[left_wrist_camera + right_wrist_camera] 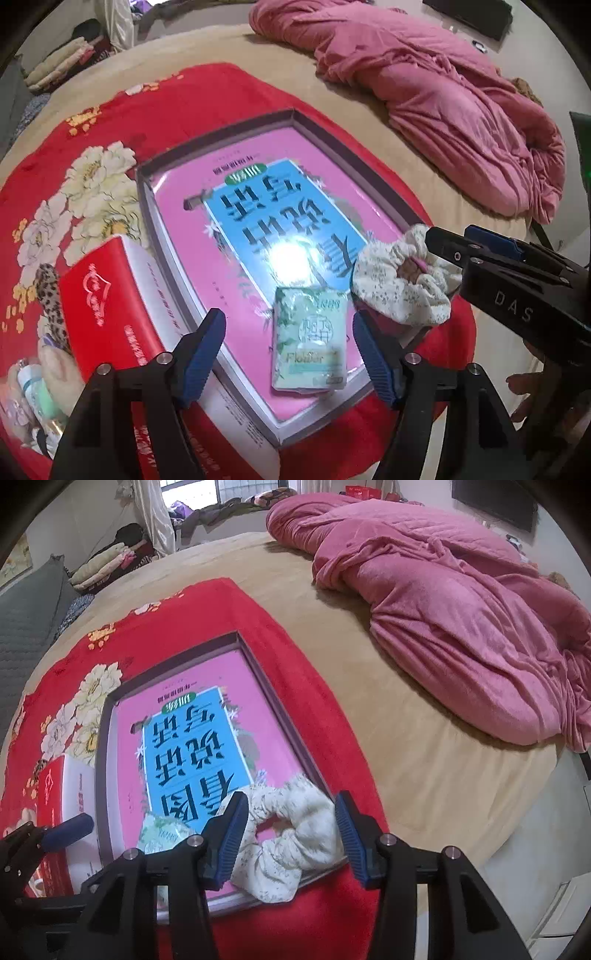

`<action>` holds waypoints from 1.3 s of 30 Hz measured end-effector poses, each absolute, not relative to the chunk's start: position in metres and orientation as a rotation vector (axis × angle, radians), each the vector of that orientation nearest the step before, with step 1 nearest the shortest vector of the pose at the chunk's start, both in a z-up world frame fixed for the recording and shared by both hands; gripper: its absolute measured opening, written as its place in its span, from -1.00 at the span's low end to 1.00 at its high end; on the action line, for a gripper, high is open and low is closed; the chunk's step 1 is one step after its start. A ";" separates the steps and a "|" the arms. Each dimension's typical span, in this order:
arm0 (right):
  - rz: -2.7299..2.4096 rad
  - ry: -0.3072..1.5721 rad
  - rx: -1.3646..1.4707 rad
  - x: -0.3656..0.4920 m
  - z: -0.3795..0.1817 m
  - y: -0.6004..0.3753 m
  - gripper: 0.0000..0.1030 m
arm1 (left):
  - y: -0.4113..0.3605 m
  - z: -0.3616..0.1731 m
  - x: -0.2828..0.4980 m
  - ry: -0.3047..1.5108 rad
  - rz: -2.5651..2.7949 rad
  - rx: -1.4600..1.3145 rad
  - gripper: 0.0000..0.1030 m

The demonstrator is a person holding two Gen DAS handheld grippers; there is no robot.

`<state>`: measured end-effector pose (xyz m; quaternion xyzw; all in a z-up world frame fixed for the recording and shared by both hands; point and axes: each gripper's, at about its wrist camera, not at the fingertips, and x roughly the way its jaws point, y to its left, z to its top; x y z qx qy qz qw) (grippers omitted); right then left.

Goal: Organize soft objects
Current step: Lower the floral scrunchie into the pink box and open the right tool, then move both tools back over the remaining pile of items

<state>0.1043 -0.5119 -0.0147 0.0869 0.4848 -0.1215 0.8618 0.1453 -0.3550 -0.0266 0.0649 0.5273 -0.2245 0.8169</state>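
Bedding in beige covers the bed point(424, 775), and a red floral cloth point(177, 110) spread over it carries the work. Above that cloth the left gripper point(290, 356) hangs with its blue pads spread wide; a pale green tissue pack point(310, 343) lies flat between them, touched by neither pad. The right gripper point(288, 834) is likewise released, its jaws parted around a cream floral scrunchie point(291, 845); whether the left pad brushes the fabric cannot be told, and the right pad stands clear of it. Both soft items rest in a shallow grey-rimmed box point(147, 206), on the pink and blue printed sheet point(266, 221) that lines it: the tissue pack near the box's near edge, the scrunchie draped over the near right corner, partly on the rim. Just left of the box stands a red and white carton point(110, 302), touching its side. Further left, a leopard-print band point(50, 295) and some blurred small items lie on the cloth. Well beyond, a crumpled pink duvet point(461, 609) is heaped across the bed.
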 end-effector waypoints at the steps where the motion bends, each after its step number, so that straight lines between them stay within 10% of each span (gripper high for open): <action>1: -0.256 1.014 0.182 0.104 -0.013 -0.513 -0.06 | -0.353 -0.024 0.145 1.116 -0.480 0.131 0.45; 39: -0.122 0.746 0.148 0.032 0.077 -0.399 0.11 | -0.147 0.066 0.093 0.828 -0.148 -0.049 0.53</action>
